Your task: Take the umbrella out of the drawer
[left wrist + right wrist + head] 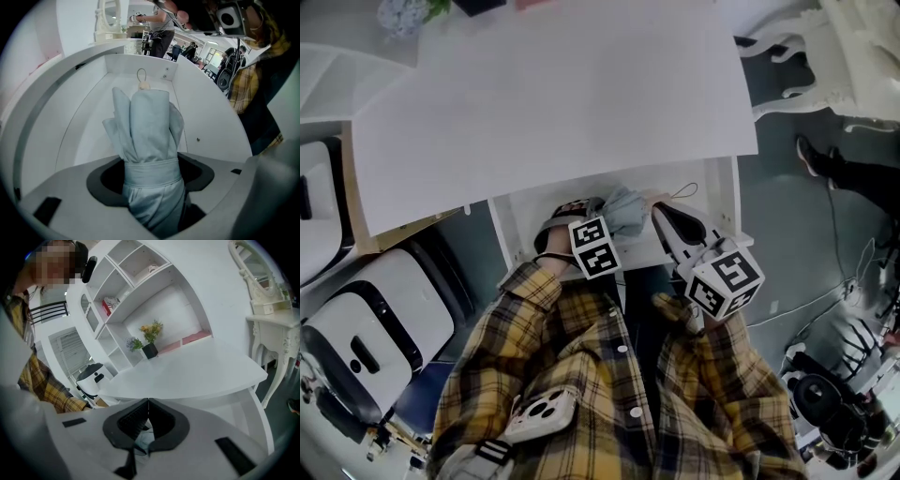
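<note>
No text, label, brand, number or sign legible anywhere. On the cube (595, 247) of the left gripper (152, 177) and the cube (727, 278) of the right gripper (148, 404), only square black-and-white marker patterns, with no letters or digits to read.

can't see the lower end of the umbrella (149, 126), left gripper (151, 183) covers it, and the shelf (136, 294) stuff's too tiny to tell
</note>
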